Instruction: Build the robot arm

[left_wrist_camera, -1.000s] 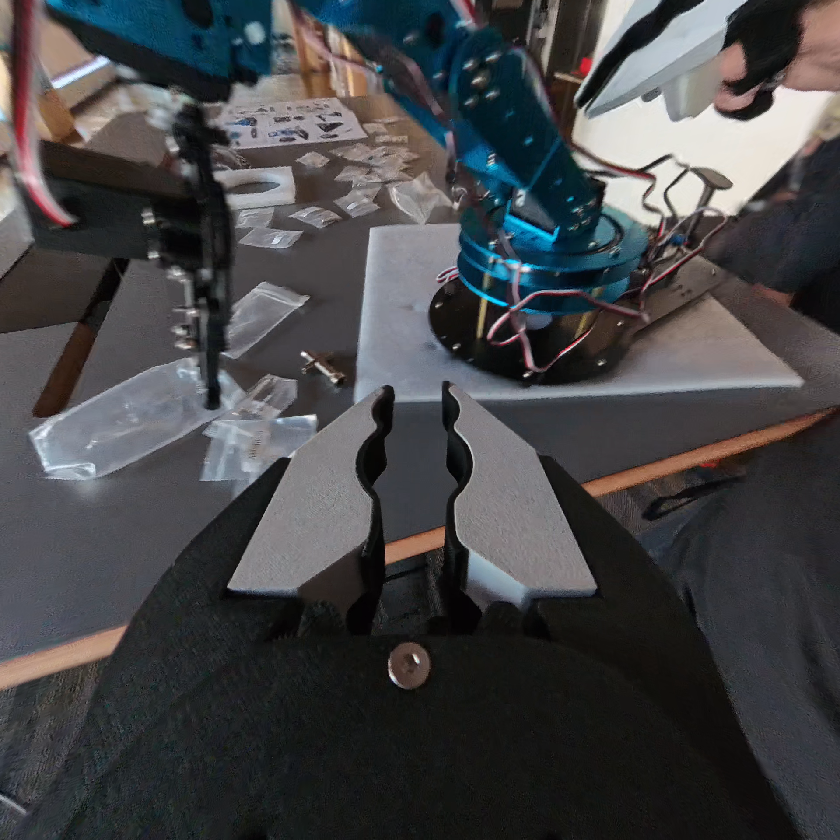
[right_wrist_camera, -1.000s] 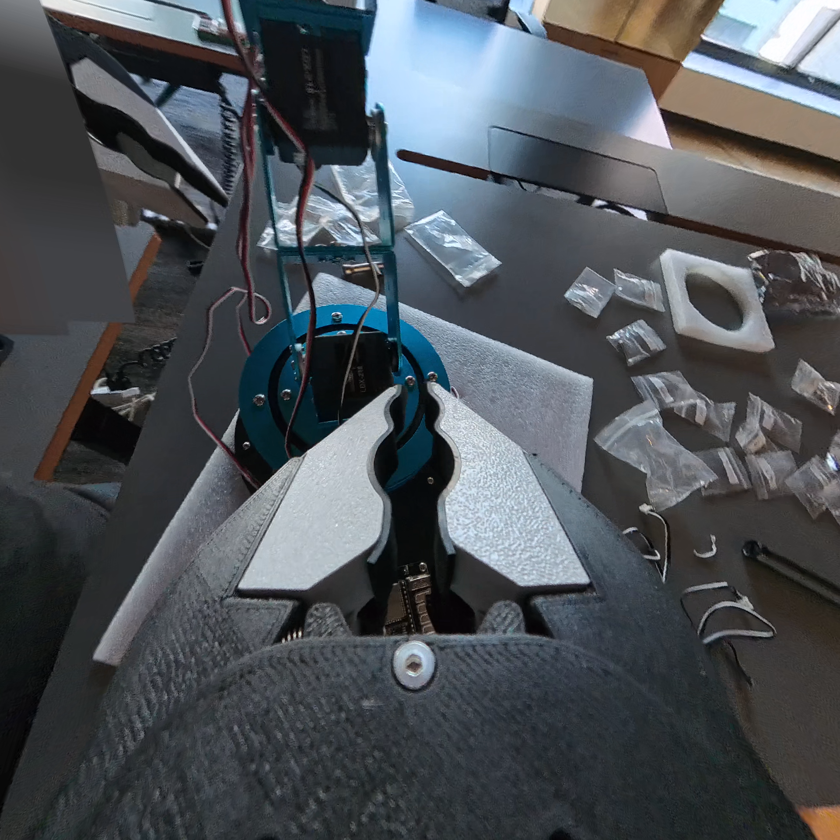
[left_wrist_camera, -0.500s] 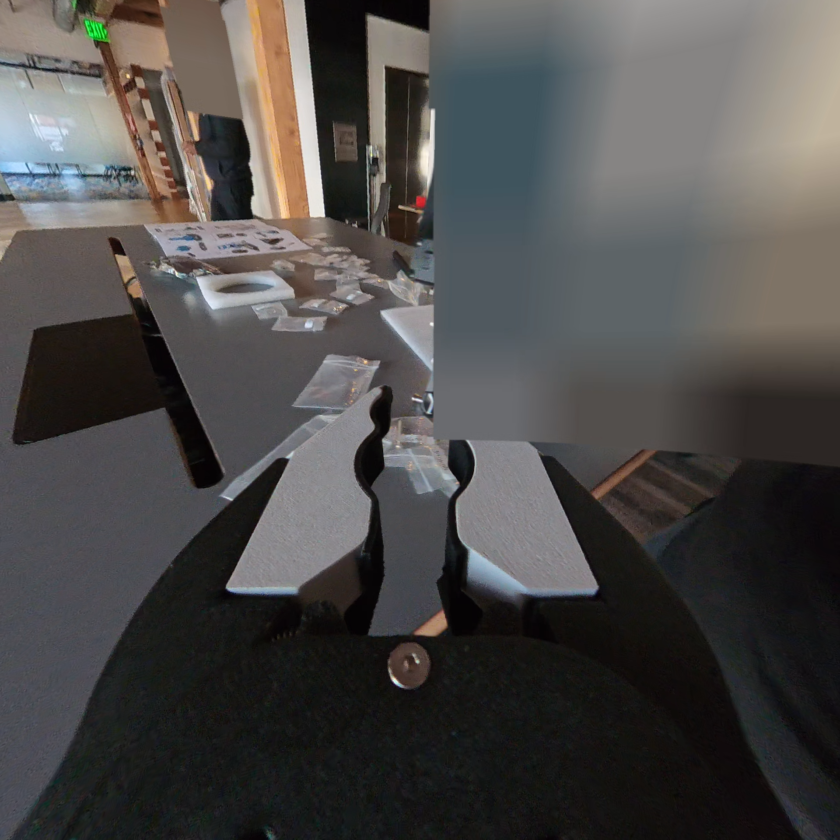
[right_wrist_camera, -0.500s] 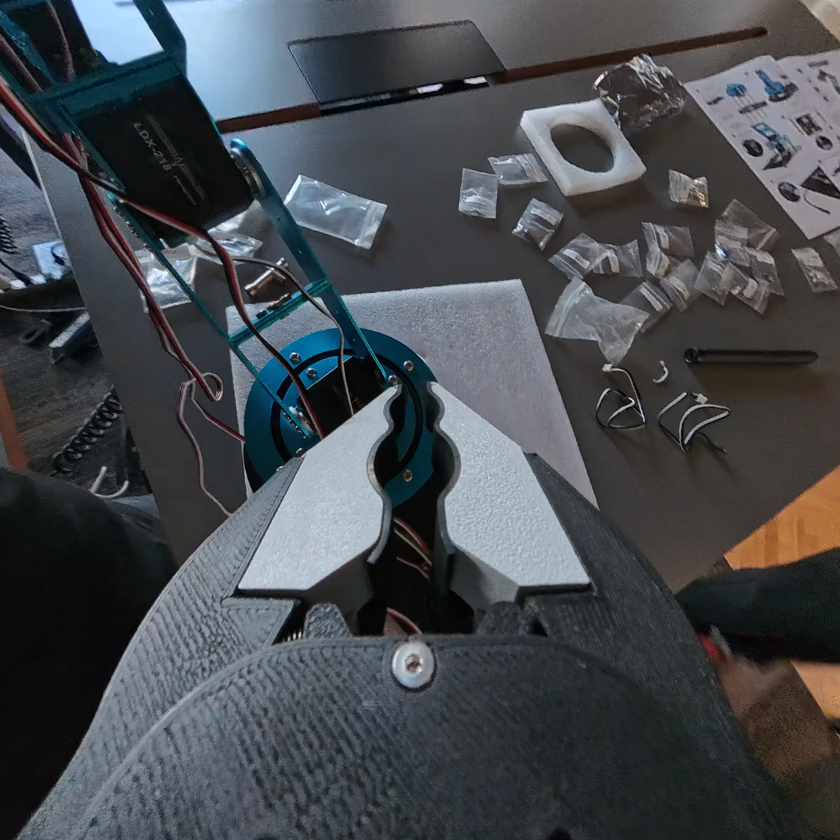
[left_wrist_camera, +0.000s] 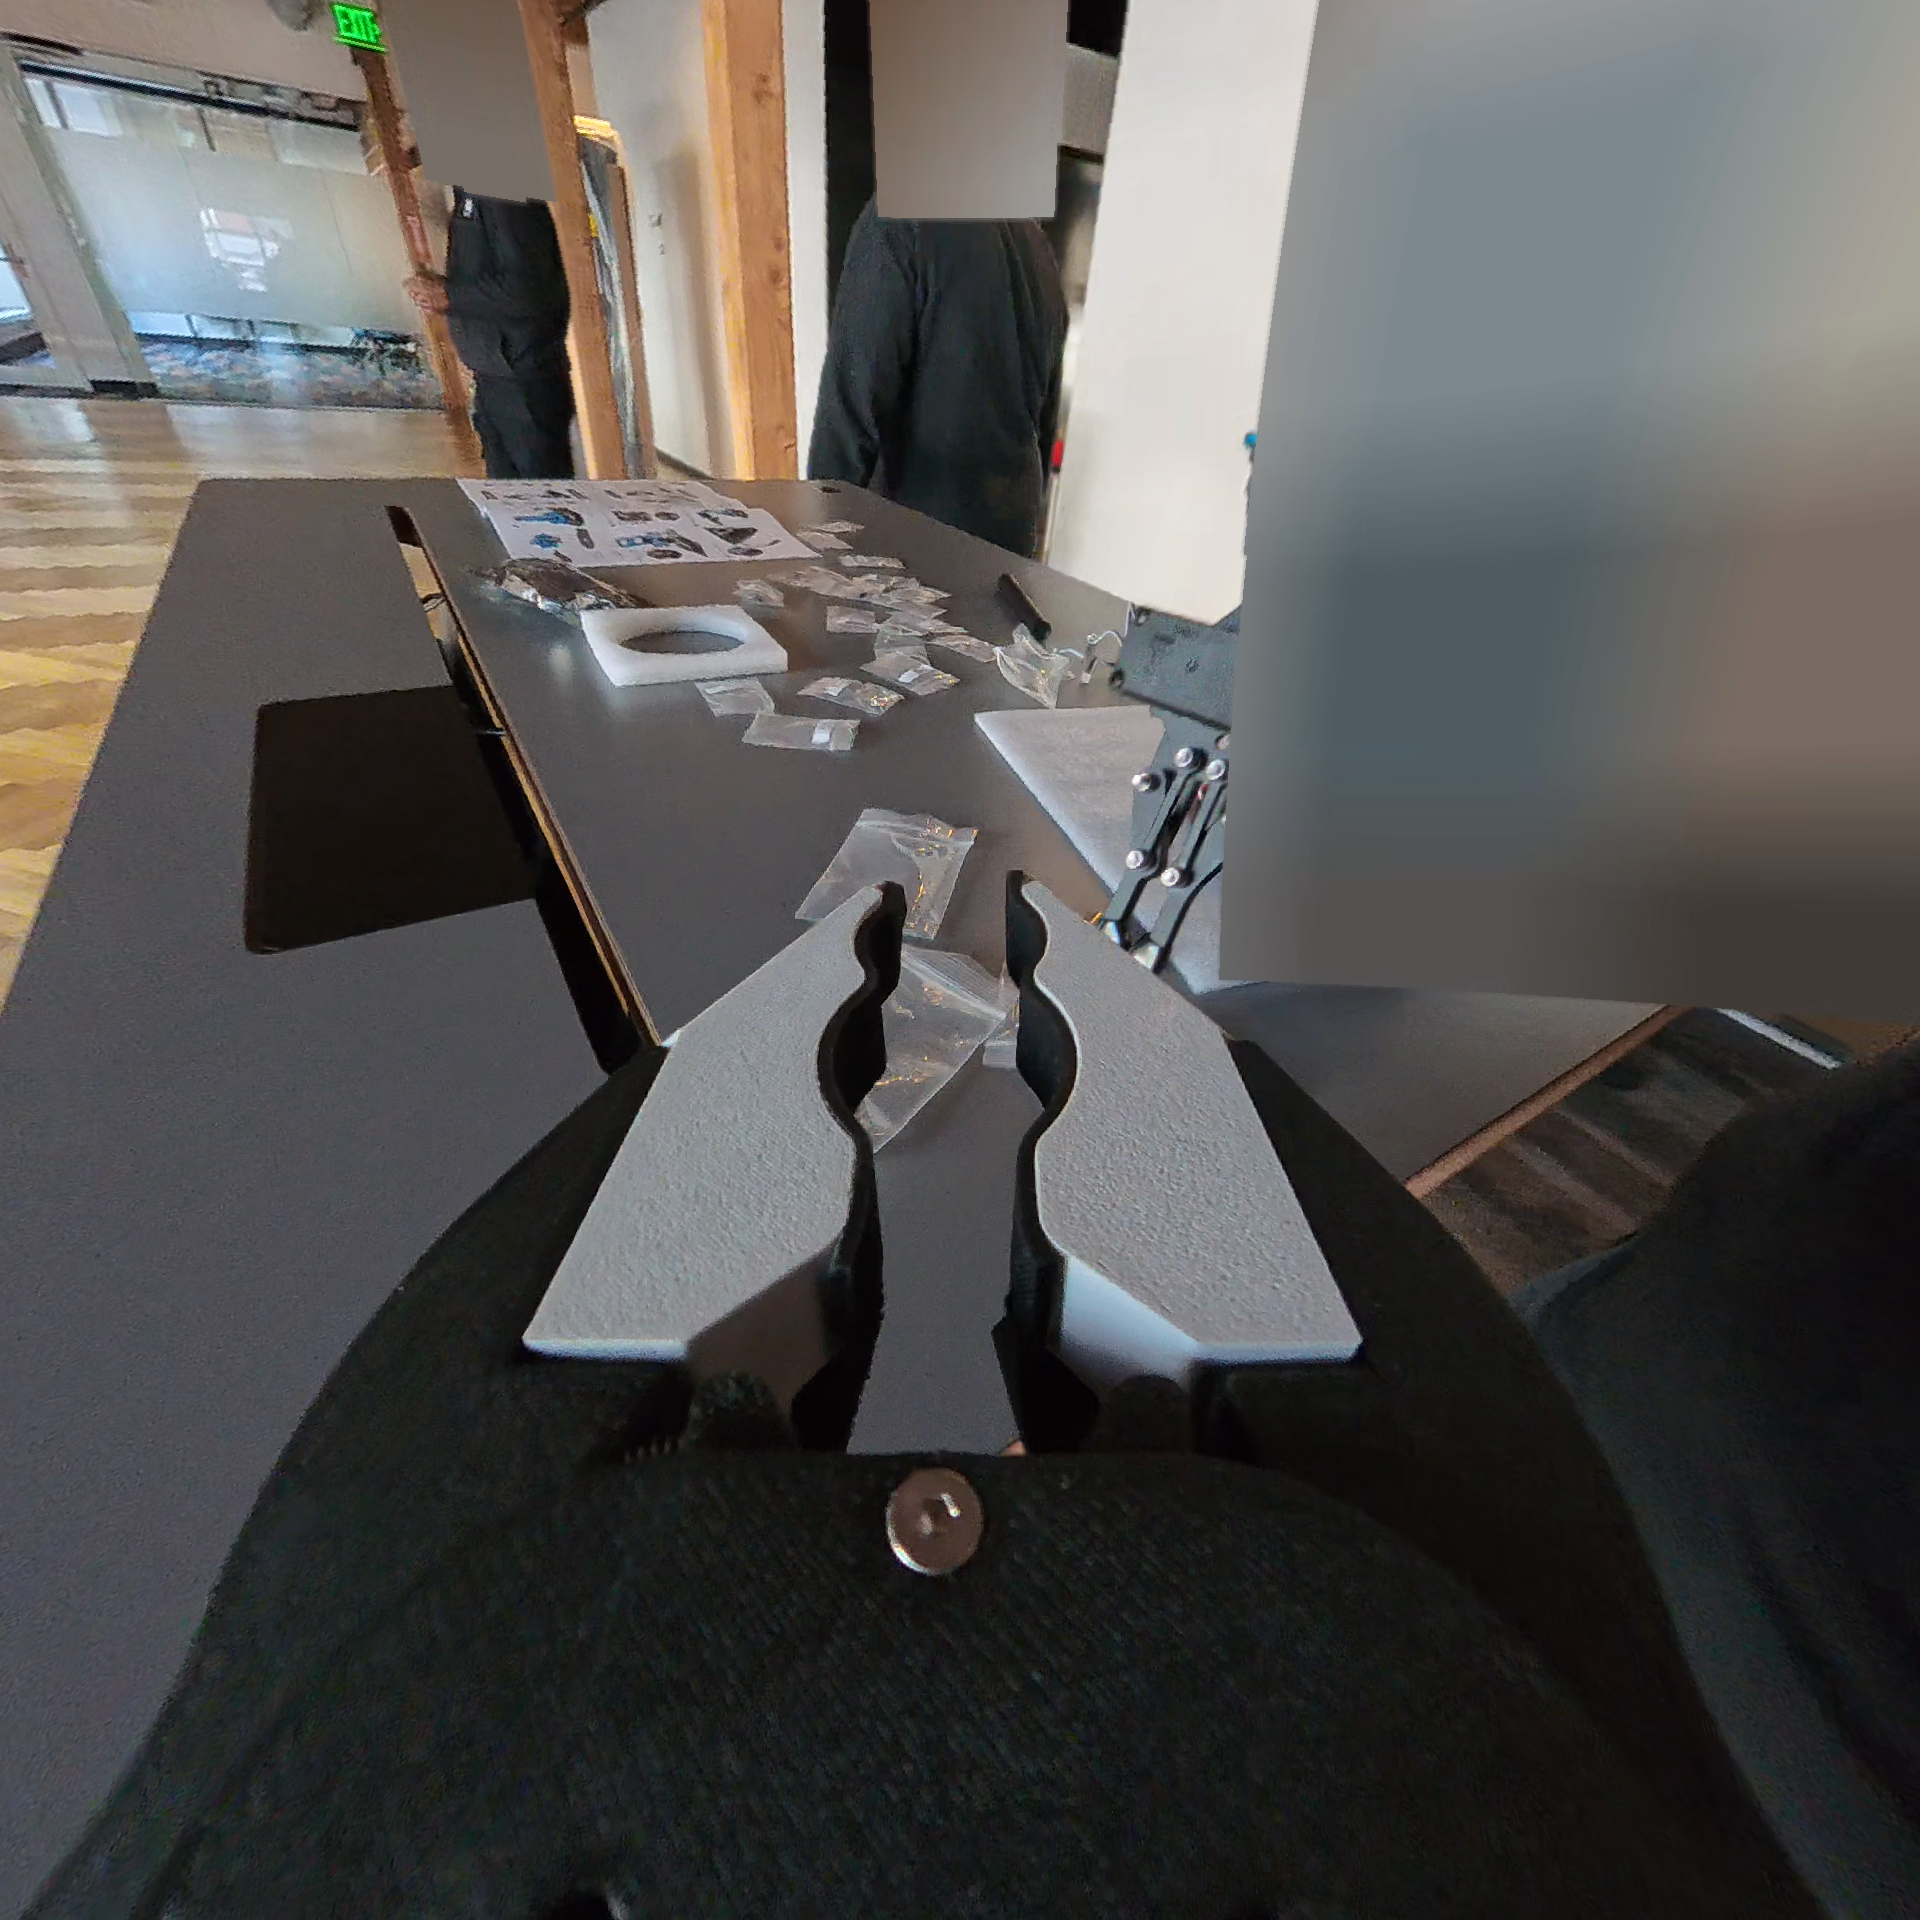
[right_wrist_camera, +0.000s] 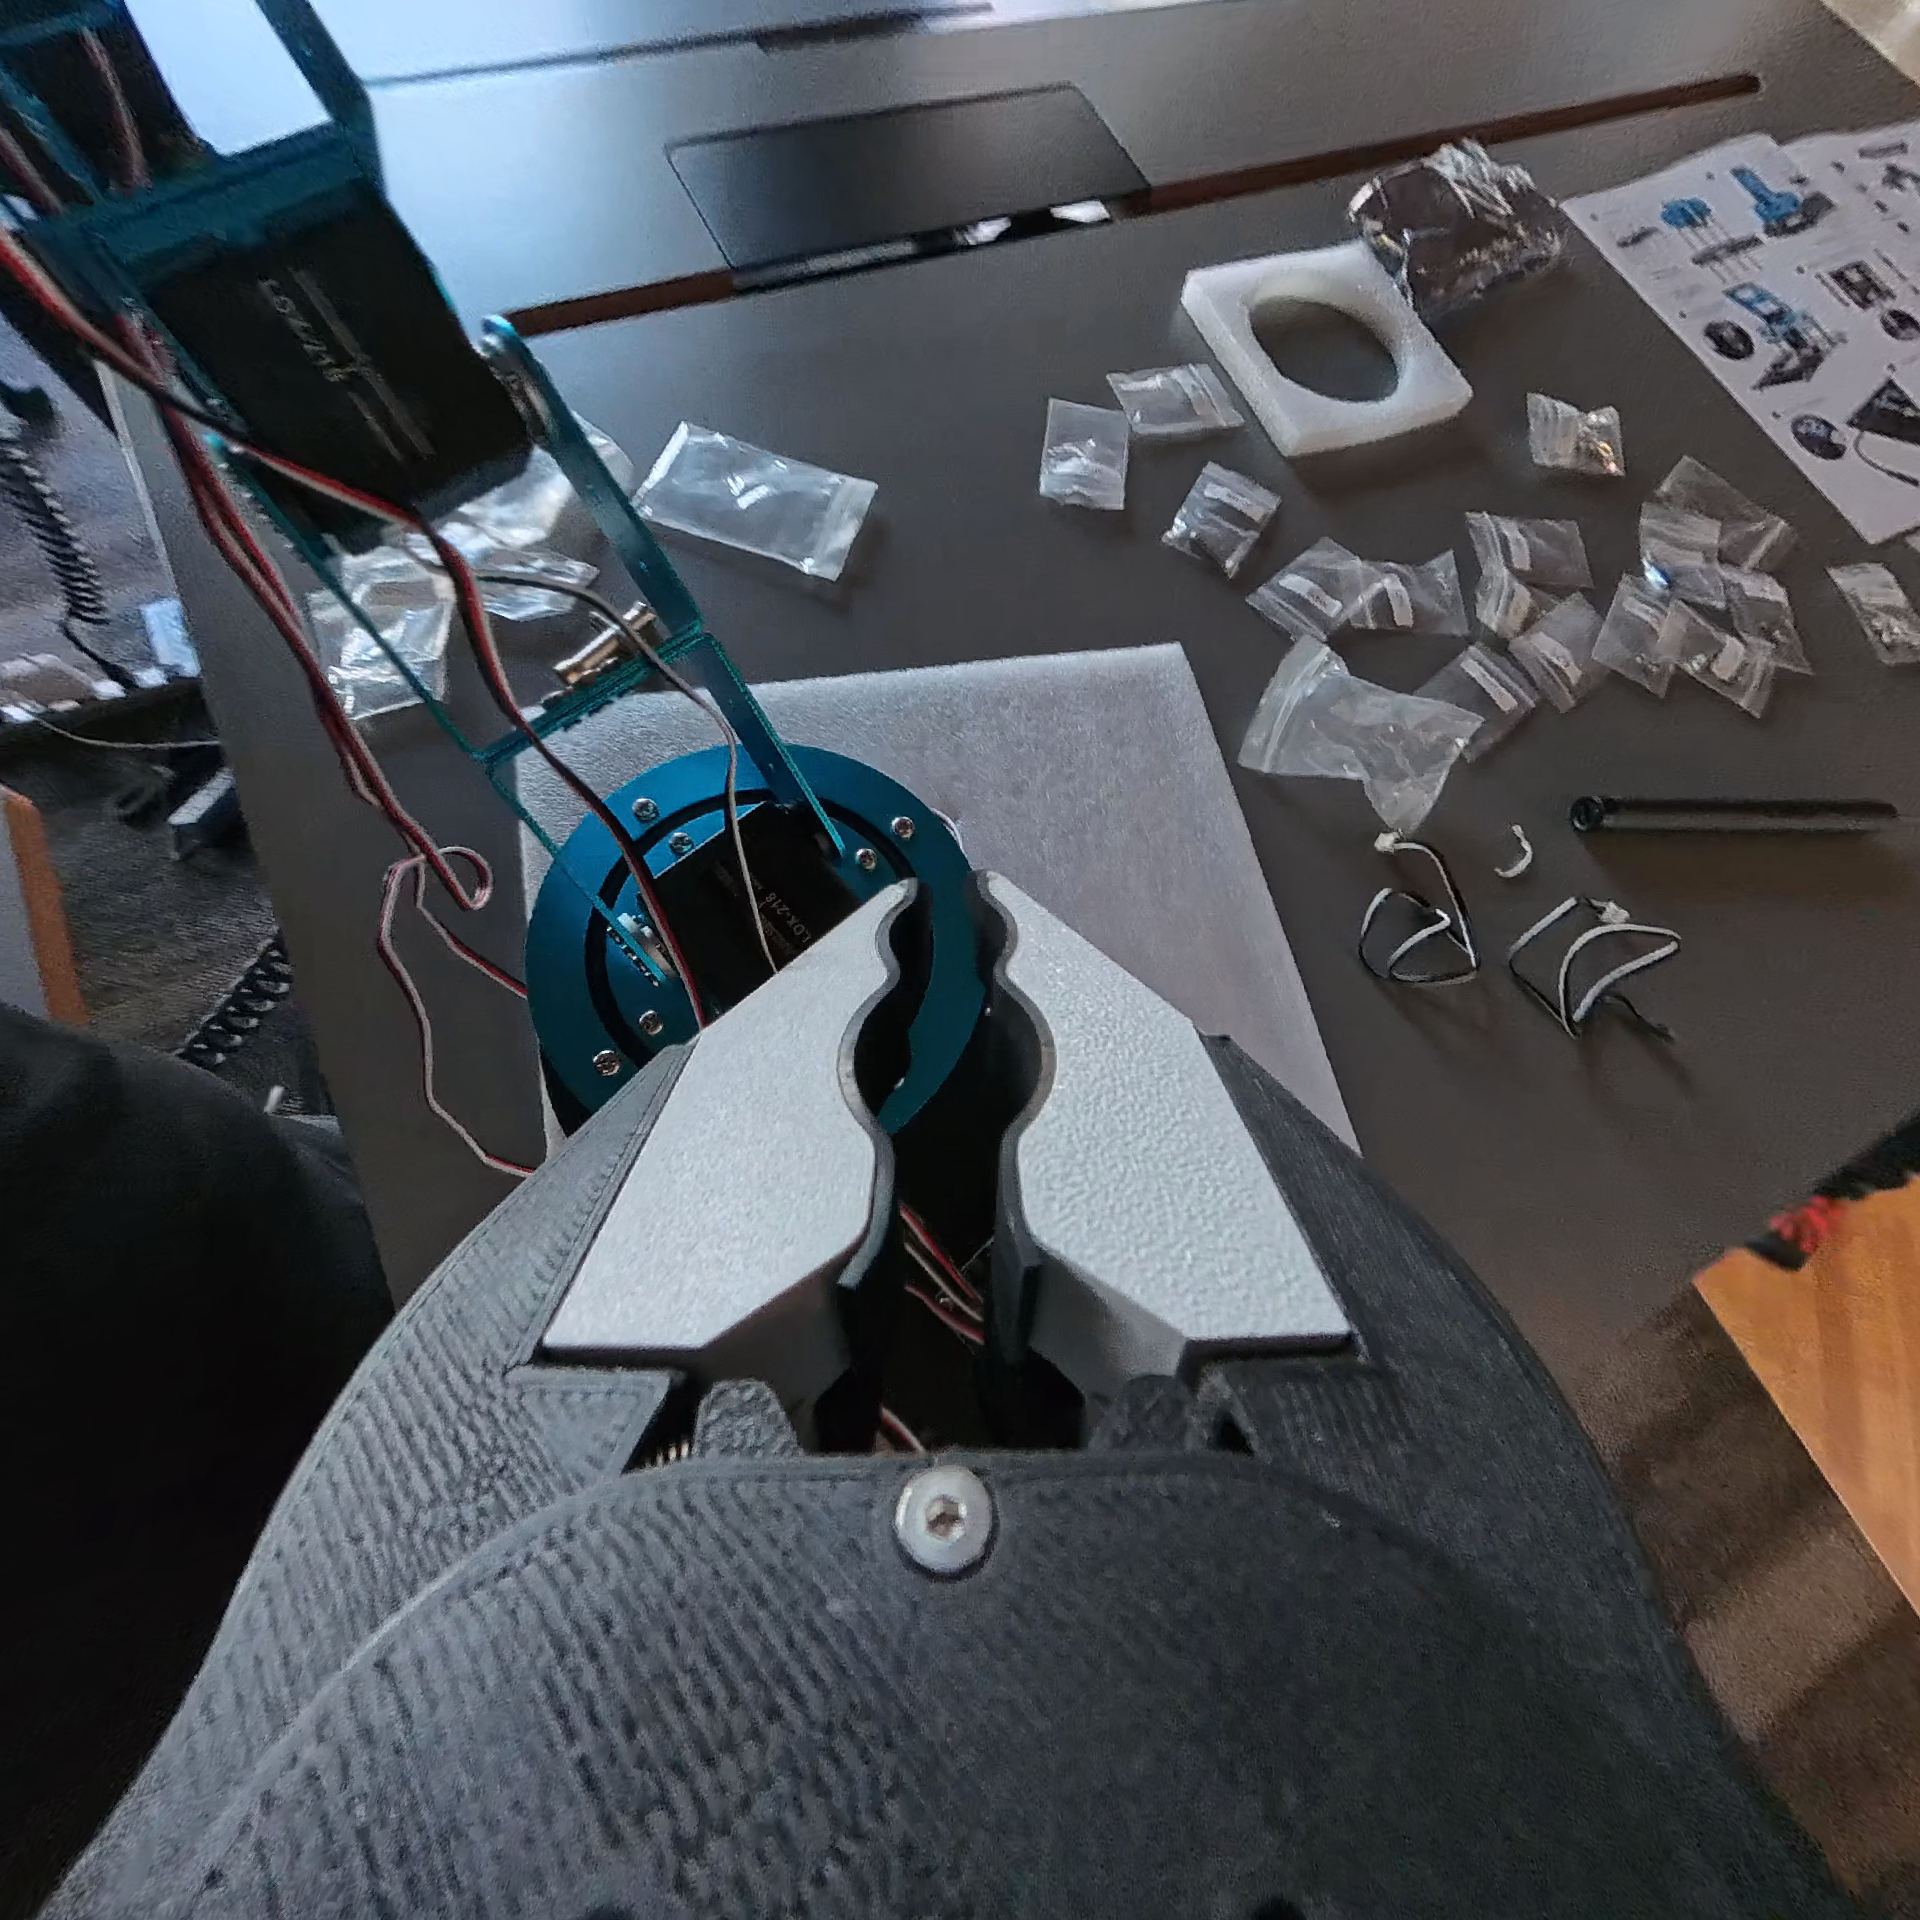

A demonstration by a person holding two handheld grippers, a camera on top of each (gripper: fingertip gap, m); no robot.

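Note:
A small blue metal robot arm stands on a white foam pad. Its round blue base lies right under my right gripper, which is open a little and empty. Red, white and black wires run from the base and pass beneath the fingers. A black servo in a blue bracket leans to the upper left. My left gripper is open and empty, low over the dark table, above clear plastic bags. The arm's black claw shows just right of it.
Several small parts bags, a white foam square with a hole, a printed sheet, a black rod and wire ties lie to the right. Two people stand beyond the table's far end.
The left view has swung from the blue arm to look along the table, then lifted a little. The right gripper has turned over the base and edged closer. Both stay open.

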